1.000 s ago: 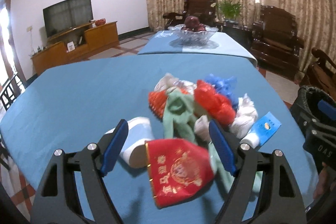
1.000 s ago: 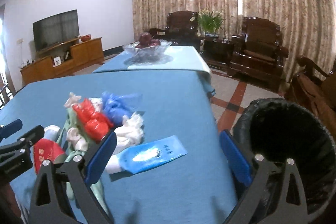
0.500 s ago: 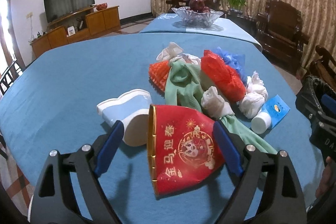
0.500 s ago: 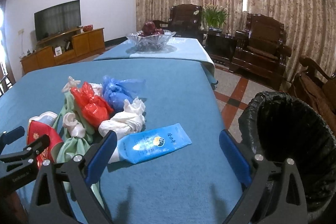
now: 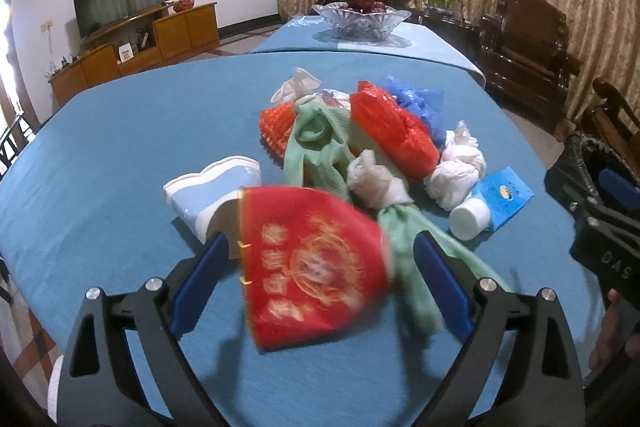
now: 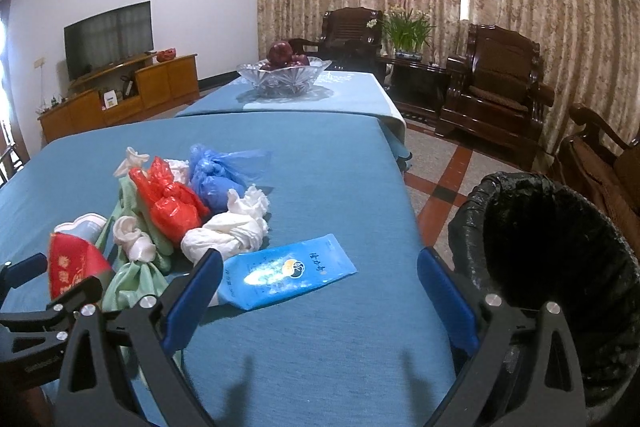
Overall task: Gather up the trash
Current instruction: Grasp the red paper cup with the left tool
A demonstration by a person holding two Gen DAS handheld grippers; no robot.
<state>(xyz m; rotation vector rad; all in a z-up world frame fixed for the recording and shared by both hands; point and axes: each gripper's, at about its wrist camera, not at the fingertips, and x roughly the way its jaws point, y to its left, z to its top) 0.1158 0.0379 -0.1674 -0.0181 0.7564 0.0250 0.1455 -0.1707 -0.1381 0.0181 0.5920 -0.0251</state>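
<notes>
Left gripper [image 5: 320, 267]: we have just been spreading its jaws; they stand apart around the red paper cup [image 5: 312, 267], pads not pressing it.
Right gripper [image 6: 320, 291]: we hold it wide apart, nothing between, over the blue tablecloth [image 6: 320, 367].
Trash: knotted plastic bags [image 6: 176, 207], a green cloth [image 5: 316, 147] and a blue tube [image 6: 288, 271] lie heaped mid-table.
Bin [image 6: 560, 227]: black-lined, beside the table's right edge.

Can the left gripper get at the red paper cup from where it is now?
Probably yes. The left gripper has just been opening its jaws, which now straddle the red paper cup without pressing it. Nothing lies on top; the blue-and-white cup and green cloth crowd either side.
</notes>
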